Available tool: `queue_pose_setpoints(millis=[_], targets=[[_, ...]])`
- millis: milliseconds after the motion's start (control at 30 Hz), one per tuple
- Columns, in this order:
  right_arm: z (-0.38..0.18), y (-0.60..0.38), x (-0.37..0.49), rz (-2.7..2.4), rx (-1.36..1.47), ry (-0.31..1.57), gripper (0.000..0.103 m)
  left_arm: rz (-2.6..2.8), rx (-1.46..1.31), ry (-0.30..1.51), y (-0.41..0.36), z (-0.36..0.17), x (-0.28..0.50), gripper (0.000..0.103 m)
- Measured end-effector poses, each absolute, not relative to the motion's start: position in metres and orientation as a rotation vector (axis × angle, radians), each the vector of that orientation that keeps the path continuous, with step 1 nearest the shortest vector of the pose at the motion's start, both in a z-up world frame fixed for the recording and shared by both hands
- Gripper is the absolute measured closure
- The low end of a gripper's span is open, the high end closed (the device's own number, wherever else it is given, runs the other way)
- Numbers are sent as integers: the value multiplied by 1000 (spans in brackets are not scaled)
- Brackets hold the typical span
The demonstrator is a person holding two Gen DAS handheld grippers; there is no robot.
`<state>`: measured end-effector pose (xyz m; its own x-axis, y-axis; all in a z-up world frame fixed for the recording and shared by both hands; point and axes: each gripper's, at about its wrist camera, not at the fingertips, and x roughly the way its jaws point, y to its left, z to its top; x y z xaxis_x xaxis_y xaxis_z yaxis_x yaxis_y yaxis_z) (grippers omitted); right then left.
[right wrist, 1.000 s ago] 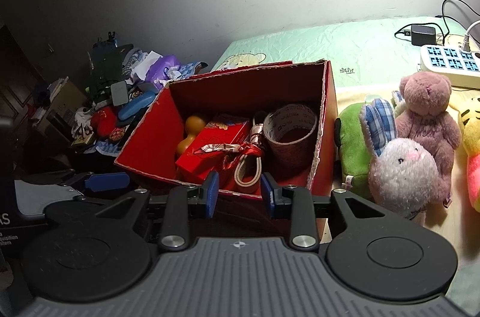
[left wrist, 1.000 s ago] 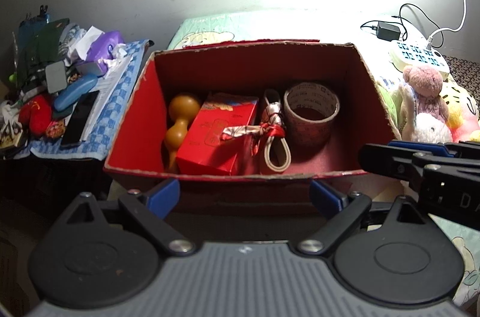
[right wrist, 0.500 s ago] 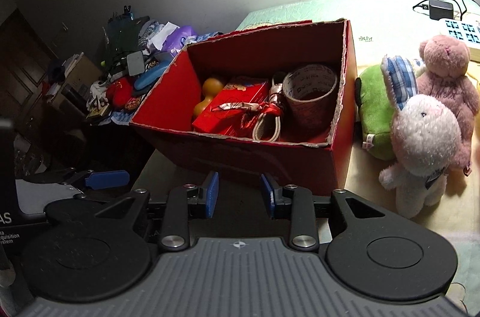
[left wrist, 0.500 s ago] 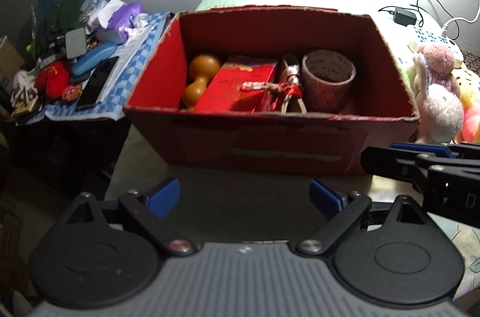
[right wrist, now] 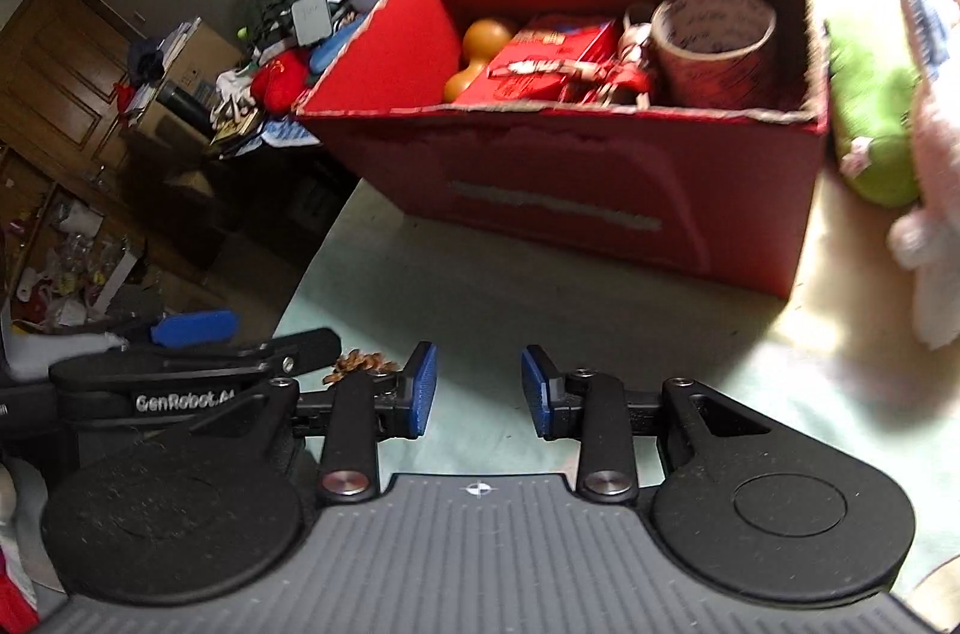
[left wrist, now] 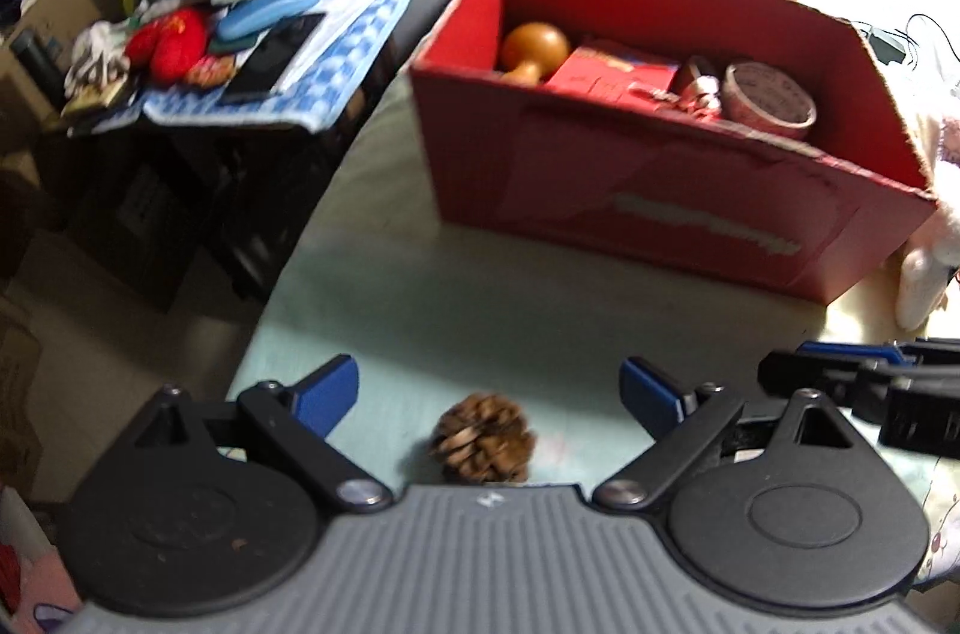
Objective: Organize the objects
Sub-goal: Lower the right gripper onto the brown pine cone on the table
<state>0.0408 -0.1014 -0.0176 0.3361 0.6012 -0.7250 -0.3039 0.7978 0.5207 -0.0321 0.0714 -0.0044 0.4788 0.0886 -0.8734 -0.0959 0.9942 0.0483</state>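
The pine cone (left wrist: 483, 437) lies on the bed in front of the red cardboard box (left wrist: 660, 190), between the wide-apart jaws of the left gripper (left wrist: 489, 388). Closing off-centre could roll it away. The right gripper (right wrist: 478, 389), half-open and empty, crowds close beside.

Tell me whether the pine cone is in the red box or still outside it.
Outside. The pine cone lies on the pale surface in front of the red box, between the left claw's open fingers, untouched.
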Motion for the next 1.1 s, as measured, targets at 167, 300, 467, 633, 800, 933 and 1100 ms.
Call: queue_pose_setpoints(millis=[167,300,467,633,800,933,1100], targets=[[-26,-90,45,629,331,1129,69,95,-11,1082,84,-14,-44,9],[-33,-79,47,657,344,1179,69,69,-21,1101,90,-24,-48,9],[-40,-71,51,681,365,1226,69,52,-38,1148,93,-41,-46,9],[-45,-66,54,687,401,1258,67,22,-74,1190,98,-55,-45,9],[-49,-59,57,710,429,1286,62,4,-103,1204,101,-60,-43,13],[-53,-50,59,746,439,1312,61,-14,-114,1205,103,-62,-41,20],[-59,-41,64,777,461,1341,61,-35,-125,1213,108,-66,-37,32]])
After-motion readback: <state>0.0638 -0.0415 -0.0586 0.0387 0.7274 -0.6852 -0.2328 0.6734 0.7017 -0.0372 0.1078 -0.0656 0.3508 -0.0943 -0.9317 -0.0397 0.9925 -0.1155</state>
